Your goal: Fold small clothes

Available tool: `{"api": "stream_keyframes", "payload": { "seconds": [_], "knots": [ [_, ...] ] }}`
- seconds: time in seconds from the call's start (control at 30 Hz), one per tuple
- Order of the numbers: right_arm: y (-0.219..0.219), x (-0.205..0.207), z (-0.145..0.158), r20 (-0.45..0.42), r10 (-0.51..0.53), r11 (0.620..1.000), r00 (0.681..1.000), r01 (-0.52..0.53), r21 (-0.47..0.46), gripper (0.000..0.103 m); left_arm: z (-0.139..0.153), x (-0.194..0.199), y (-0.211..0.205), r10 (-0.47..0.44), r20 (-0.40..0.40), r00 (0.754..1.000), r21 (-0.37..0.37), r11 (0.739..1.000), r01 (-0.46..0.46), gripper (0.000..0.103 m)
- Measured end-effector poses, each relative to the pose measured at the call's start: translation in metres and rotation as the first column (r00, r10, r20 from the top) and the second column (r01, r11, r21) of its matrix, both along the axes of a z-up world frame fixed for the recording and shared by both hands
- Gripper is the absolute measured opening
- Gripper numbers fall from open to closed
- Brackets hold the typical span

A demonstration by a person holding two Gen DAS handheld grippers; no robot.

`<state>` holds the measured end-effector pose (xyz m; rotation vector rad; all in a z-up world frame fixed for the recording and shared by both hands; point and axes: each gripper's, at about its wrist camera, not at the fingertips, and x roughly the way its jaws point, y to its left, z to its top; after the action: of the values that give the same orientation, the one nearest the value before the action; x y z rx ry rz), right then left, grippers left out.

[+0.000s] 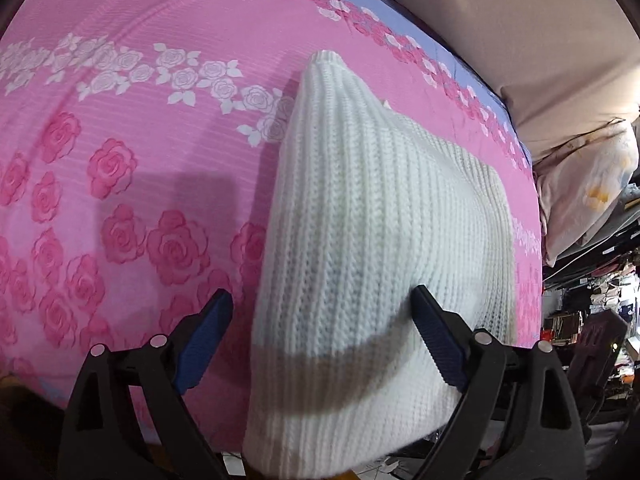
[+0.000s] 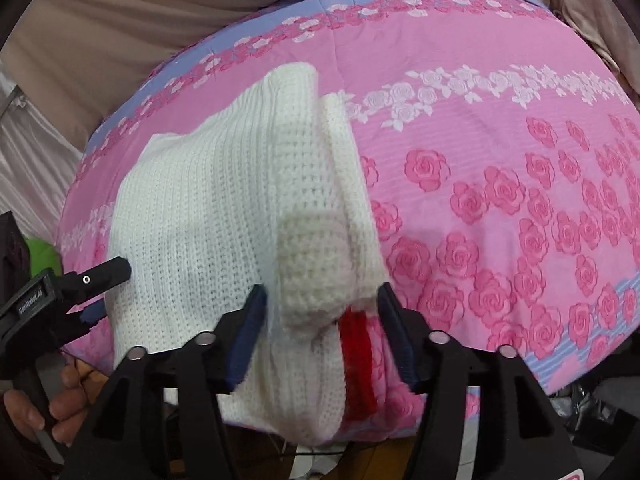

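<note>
While the white knitted top [image 1: 372,216] is lying folded into a thick bundle at the near edge of the pink rose bed [image 1: 132,128], both tools, left tool [image 1: 320,340] and right tool [image 2: 324,336], are standing spread, pinching nothing. Most folding is looking done; maybe one more fold is waiting.

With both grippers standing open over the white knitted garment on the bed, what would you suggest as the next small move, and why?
Probably lift both away. The white knitted garment already lies doubled on the pink bedspread, and the left gripper and right gripper stand open, pads not pressing it. Its near edge overhangs the bed, so sliding it further on may follow.
</note>
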<state>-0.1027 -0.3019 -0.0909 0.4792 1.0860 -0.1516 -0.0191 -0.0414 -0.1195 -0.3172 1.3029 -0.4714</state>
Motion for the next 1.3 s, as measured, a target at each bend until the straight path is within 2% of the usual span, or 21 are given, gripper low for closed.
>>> {"api": "stream_keyframes", "payload": {
  "seconds": [0.13,0.17,0.23,0.27,0.3,0.37,0.47,0.6,0.63,0.7,0.77,0.87,0.93,1.0,1.03,1.1,1.13,1.2,1.23,1.27,1.3],
  "knots": [
    [-0.011,0.017,-0.021,-0.032,-0.017,0.996,0.999,0.020,0.092,0.080,-0.013,0.007,-0.010,-0.004,-0.039,0.999,-0.042,0.999,0.002,0.090],
    [-0.014,0.020,-0.026,-0.031,-0.029,0.991,0.999,0.033,0.132,0.081,-0.014,0.007,-0.012,0.002,-0.054,0.999,-0.054,0.999,-0.005,0.082],
    [-0.019,0.022,-0.032,-0.026,-0.053,0.980,0.998,0.057,0.189,0.069,-0.011,0.009,-0.016,-0.008,-0.076,0.997,-0.079,0.997,0.002,0.070],
    [-0.020,0.022,-0.030,-0.012,-0.059,0.973,0.998,0.060,0.221,0.053,-0.005,0.009,-0.019,-0.021,-0.063,0.998,-0.068,0.998,0.016,0.058],
    [-0.019,0.021,-0.026,-0.004,-0.061,0.972,0.998,0.060,0.229,0.043,0.004,0.008,-0.022,-0.047,-0.048,0.998,-0.061,0.997,0.044,0.052],
    [-0.016,0.019,-0.010,0.028,-0.055,0.974,0.998,0.048,0.224,0.036,0.026,0.008,-0.025,-0.073,-0.029,0.997,-0.085,0.994,0.070,0.045],
    [-0.007,0.008,0.033,0.127,-0.062,0.975,0.990,0.033,0.219,0.032,0.070,0.005,-0.030,-0.119,0.030,0.992,-0.146,0.982,0.122,0.043],
    [0.001,-0.009,0.104,0.260,-0.064,0.986,0.964,0.021,0.167,0.030,0.151,0.000,-0.035,-0.201,0.174,0.964,-0.216,0.947,0.236,0.043],
    [0.004,-0.015,0.127,0.305,-0.064,0.989,0.950,0.019,0.148,0.029,0.169,-0.002,-0.033,-0.215,0.214,0.953,-0.226,0.938,0.262,0.043],
    [-0.002,-0.021,0.163,0.392,-0.055,0.988,0.918,-0.006,0.153,0.013,0.208,-0.004,-0.025,-0.232,0.308,0.923,-0.248,0.917,0.314,0.043],
    [0.007,-0.022,0.206,0.493,-0.034,0.991,0.869,-0.034,0.129,0.013,0.231,-0.004,-0.014,-0.237,0.358,0.903,-0.263,0.903,0.341,0.044],
    [0.026,-0.003,0.233,0.541,0.053,0.996,0.839,-0.086,0.036,0.015,0.228,0.009,-0.003,-0.228,0.396,0.889,-0.151,0.939,0.308,0.044],
    [0.033,0.017,0.214,0.499,0.063,0.994,0.865,-0.098,0.044,0.018,0.187,0.027,0.009,-0.214,0.316,0.924,-0.071,0.966,0.248,0.041],
    [0.035,0.037,0.172,0.408,0.054,0.992,0.912,-0.094,0.079,0.020,0.133,0.043,0.032,-0.176,0.199,0.964,-0.041,0.981,0.188,0.027],
    [0.037,0.044,0.138,0.331,0.035,0.988,0.943,-0.083,0.131,0.019,0.109,0.046,0.047,-0.158,0.145,0.977,-0.026,0.986,0.163,0.017],
    [0.041,0.048,0.078,0.209,0.025,0.968,0.978,-0.076,0.241,0.019,0.071,0.056,0.077,-0.104,0.067,0.992,-0.034,0.994,0.106,0.013],
    [0.049,0.047,0.043,0.133,0.031,0.949,0.991,-0.071,0.308,0.019,0.065,0.058,0.092,-0.076,0.053,0.996,-0.054,0.995,0.078,0.012],
    [0.064,0.047,0.008,0.054,0.055,0.931,0.997,-0.071,0.358,0.020,0.060,0.065,0.110,-0.047,0.053,0.997,-0.059,0.997,0.050,0.013],
    [0.074,0.049,-0.005,0.014,0.077,0.929,0.997,-0.077,0.363,0.021,0.062,0.068,0.114,-0.052,0.062,0.997,-0.029,0.998,0.053,0.020],
    [0.080,0.050,-0.010,-0.008,0.088,0.930,0.996,-0.079,0.358,0.023,0.067,0.072,0.116,-0.070,0.082,0.994,0.002,0.998,0.070,0.037],
    [0.082,0.051,-0.011,-0.016,0.085,0.935,0.996,-0.074,0.346,0.024,0.072,0.073,0.118,-0.088,0.095,0.992,0.010,0.996,0.088,0.046]
  ]
}}
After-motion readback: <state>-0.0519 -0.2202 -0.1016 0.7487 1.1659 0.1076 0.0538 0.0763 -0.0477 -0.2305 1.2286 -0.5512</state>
